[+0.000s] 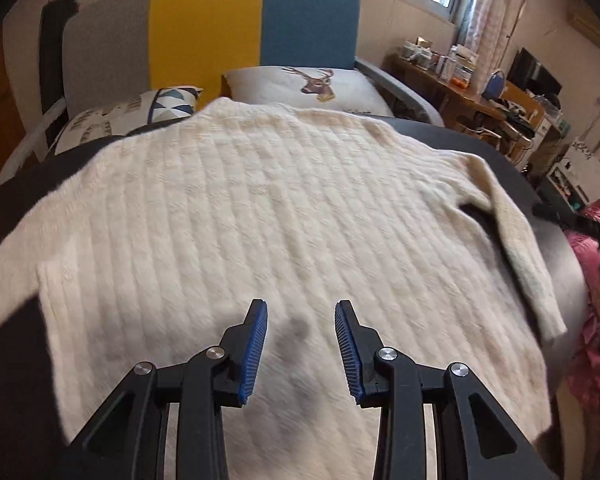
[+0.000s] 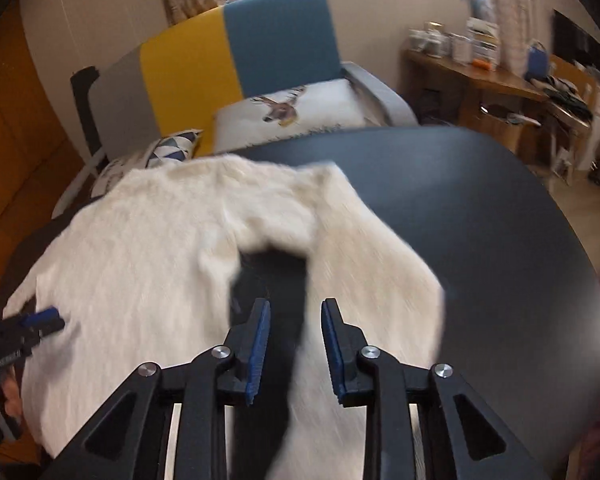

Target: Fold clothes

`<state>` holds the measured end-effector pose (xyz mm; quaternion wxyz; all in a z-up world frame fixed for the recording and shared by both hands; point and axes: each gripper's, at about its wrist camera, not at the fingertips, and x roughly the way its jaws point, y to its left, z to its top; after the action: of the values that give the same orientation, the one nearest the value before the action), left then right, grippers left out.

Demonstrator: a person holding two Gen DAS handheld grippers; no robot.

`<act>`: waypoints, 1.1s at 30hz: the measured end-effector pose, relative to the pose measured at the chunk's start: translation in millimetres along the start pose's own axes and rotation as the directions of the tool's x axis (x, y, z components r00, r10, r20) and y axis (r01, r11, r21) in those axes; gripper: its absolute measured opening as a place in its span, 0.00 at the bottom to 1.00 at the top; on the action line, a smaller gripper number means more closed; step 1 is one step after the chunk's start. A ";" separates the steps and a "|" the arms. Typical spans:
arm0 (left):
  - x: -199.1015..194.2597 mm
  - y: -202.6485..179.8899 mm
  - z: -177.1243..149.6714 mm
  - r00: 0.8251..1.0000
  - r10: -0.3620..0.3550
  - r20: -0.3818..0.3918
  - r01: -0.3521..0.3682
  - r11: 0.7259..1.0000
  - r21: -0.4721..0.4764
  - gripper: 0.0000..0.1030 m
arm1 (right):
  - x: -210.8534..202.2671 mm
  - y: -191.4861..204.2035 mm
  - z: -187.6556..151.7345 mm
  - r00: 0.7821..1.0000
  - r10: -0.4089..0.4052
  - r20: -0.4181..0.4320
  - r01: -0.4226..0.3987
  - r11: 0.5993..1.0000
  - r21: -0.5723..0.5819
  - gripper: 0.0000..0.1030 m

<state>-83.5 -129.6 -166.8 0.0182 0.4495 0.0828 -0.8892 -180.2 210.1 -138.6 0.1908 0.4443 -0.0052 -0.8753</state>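
A cream ribbed sweater (image 1: 260,208) lies spread flat on a dark round table (image 1: 548,184). Its right sleeve (image 1: 528,264) runs down along the table's right side. My left gripper (image 1: 301,308) hovers open just above the sweater's near part, with nothing between its blue pads. In the right wrist view, which is blurred, the sweater (image 2: 140,264) fills the left half of the table (image 2: 480,220). My right gripper (image 2: 296,306) stands open over the dark gap between sleeve (image 2: 364,248) and body. The left gripper (image 2: 46,320) shows at the far left edge, held by a hand.
Behind the table stands a sofa (image 1: 204,28) with a grey, yellow and blue back and two pillows, one with a deer print (image 1: 312,84). A cluttered wooden desk (image 1: 460,92) is at the right. Pink fabric (image 1: 592,360) hangs by the table's right edge.
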 end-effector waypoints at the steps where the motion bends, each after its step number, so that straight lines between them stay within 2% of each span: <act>1: -2.1 -9.9 -4.1 1.000 -0.010 -0.001 0.010 1.000 0.019 0.35 | -5.2 -0.5 -13.9 1.000 -0.006 -0.007 0.006 1.000 0.003 0.26; 6: 3.5 -63.4 -14.5 0.999 -0.049 -0.024 0.052 0.986 0.157 0.38 | -29.7 -1.3 -80.7 0.999 -0.029 -0.041 0.030 0.999 0.017 0.28; 8: 9.5 -79.3 -18.1 0.997 -0.063 -0.046 0.070 0.982 0.176 0.41 | -30.5 7.4 -91.5 0.999 -0.021 -0.045 0.021 1.000 0.002 0.33; 11: 19.1 -94.3 -26.7 0.994 -0.069 -0.081 0.083 0.978 0.189 0.42 | -22.5 20.9 -100.4 0.997 -0.057 -0.050 0.054 0.996 -0.074 0.36; 15: 28.1 -96.2 -37.1 0.992 -0.048 -0.114 0.068 0.981 0.179 0.42 | -9.1 30.2 -105.5 0.995 -0.089 -0.053 0.081 0.987 -0.139 0.36; 22: 28.5 -96.6 -45.5 0.994 -0.023 -0.107 0.044 0.979 0.197 0.45 | 3.9 29.2 -108.1 0.988 -0.152 -0.008 0.148 0.970 -0.194 0.36; 23: 28.7 -96.7 -45.9 0.994 -0.025 -0.108 0.045 0.981 0.190 0.46 | 4.2 27.5 -106.4 0.987 -0.161 -0.012 0.156 0.970 -0.186 0.30; 24: 28.7 -97.0 -46.7 0.994 -0.026 -0.107 0.046 0.981 0.186 0.48 | 4.5 25.8 -104.7 0.985 -0.170 -0.016 0.164 0.970 -0.179 0.12; 25: 28.5 -97.5 -47.8 0.994 -0.026 -0.105 0.046 0.981 0.188 0.48 | 4.9 24.1 -102.9 0.984 -0.178 -0.020 0.172 0.970 -0.171 0.08; 28: 27.8 -98.7 -51.2 0.995 -0.027 -0.099 0.045 0.981 0.191 0.50 | -2.6 9.2 -91.4 0.987 -0.156 -0.028 0.153 0.984 -0.094 0.07; 33: 26.7 -96.5 -54.4 0.994 -0.040 -0.098 0.058 0.980 0.188 0.52 | -45.5 -28.6 -54.6 0.991 -0.123 0.053 0.120 0.991 0.056 0.07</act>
<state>-66.4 -24.5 -207.3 -0.0506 0.4884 0.0089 -0.8711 -122.9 260.8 -141.4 0.1251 0.4237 -0.0068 -0.8971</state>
